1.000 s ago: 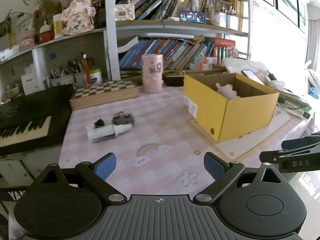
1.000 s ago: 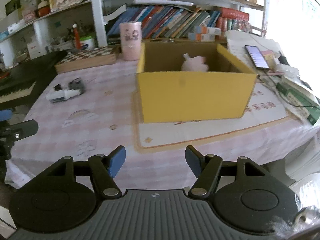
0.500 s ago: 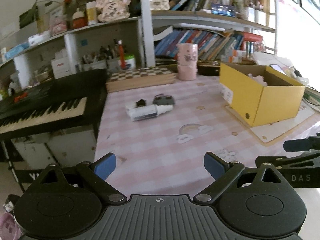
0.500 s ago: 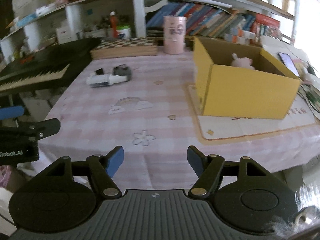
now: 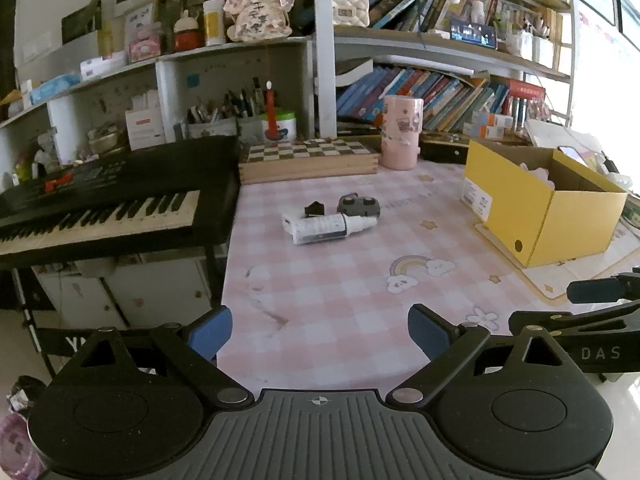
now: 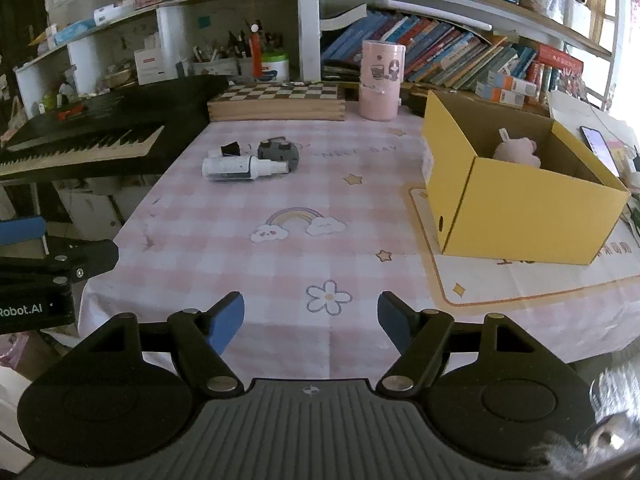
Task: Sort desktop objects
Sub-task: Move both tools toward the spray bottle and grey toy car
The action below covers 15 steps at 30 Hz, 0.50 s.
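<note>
Left wrist view, lower frame: left gripper (image 5: 319, 334), blue pads spread wide, nothing between them, poised over the near edge of the pink checked tablecloth (image 5: 340, 280). Frame centre: white spray bottle (image 5: 330, 227) lying on its side, nozzle toward the right; just behind it a small black clip-like piece (image 5: 314, 209) and a dark grey rounded gadget (image 5: 358, 206) — the gadget sits close against the bottle's nozzle end, contact not certain. Right of frame: open yellow cardboard box (image 5: 536, 216) standing on a pale mat. Behind, upper centre: wooden chessboard case (image 5: 308, 159) with a pink cylindrical tin (image 5: 401, 137) just beside it. Left of frame: black keyboard piano (image 5: 104, 204) butting against the table edge. Right edge: part of the other gripper in view.

Right wrist view, lower frame: right gripper (image 6: 311, 318), jaws apart and just now widening further, empty between them, above the tablecloth's flower print. Upper left of centre: same spray bottle (image 6: 244, 167), black piece (image 6: 230, 148) and grey gadget (image 6: 279, 153). Right of frame: yellow box (image 6: 520, 216) holding a pink plush toy (image 6: 516, 152) — toy against the far inside wall. Phone (image 6: 596, 145) lying beyond the box, lit screen up.
</note>
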Each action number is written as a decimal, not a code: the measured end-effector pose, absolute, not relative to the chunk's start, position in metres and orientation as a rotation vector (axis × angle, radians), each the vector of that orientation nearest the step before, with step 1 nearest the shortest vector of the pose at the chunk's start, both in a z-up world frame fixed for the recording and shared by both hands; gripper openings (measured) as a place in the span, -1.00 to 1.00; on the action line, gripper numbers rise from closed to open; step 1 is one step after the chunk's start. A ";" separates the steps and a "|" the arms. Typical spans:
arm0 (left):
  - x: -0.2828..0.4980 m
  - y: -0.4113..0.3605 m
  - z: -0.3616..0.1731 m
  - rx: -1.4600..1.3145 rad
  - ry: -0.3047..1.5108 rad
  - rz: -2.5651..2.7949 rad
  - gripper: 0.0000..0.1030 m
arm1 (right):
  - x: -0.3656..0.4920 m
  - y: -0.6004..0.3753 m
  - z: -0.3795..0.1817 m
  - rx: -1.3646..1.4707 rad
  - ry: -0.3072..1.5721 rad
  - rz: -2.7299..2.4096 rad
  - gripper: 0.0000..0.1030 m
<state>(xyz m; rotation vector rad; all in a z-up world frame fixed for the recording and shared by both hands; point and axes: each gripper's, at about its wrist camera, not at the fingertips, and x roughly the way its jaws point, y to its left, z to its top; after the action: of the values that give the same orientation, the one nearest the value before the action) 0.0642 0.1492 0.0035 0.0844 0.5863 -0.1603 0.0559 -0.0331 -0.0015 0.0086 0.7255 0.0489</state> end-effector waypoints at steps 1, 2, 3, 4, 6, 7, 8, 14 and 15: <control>0.065 0.150 0.003 0.082 0.587 -0.159 0.87 | 0.057 -0.032 -0.001 0.006 0.726 0.050 0.41; 0.066 0.151 0.003 0.079 0.588 -0.158 0.87 | 0.058 -0.031 -0.001 0.003 0.726 0.052 0.41; 0.067 0.151 0.003 0.077 0.589 -0.157 0.87 | 0.060 -0.030 -0.001 0.001 0.728 0.054 0.41; 0.067 0.151 0.002 0.075 0.590 -0.156 0.87 | 0.061 -0.030 -0.001 -0.001 0.729 0.055 0.42; 0.069 0.152 0.001 0.073 0.593 -0.155 0.87 | 0.063 -0.029 -0.002 -0.003 0.733 0.058 0.42; 0.070 0.152 0.001 0.073 0.595 -0.155 0.87 | 0.064 -0.029 -0.002 -0.004 0.734 0.060 0.42; 0.071 0.152 0.000 0.072 0.597 -0.154 0.87 | 0.066 -0.029 -0.003 -0.004 0.735 0.060 0.42; 0.084 0.151 -0.004 0.064 0.612 -0.144 0.87 | 0.078 -0.030 -0.005 0.001 0.744 0.065 0.43; 0.086 0.151 -0.005 0.062 0.615 -0.141 0.87 | 0.081 -0.031 -0.006 0.001 0.746 0.067 0.43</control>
<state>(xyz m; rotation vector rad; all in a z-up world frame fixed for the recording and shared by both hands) 0.0865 0.1506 -0.0049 0.0621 0.6151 -0.1415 0.0806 -0.0310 -0.0059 0.0007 0.7456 0.0669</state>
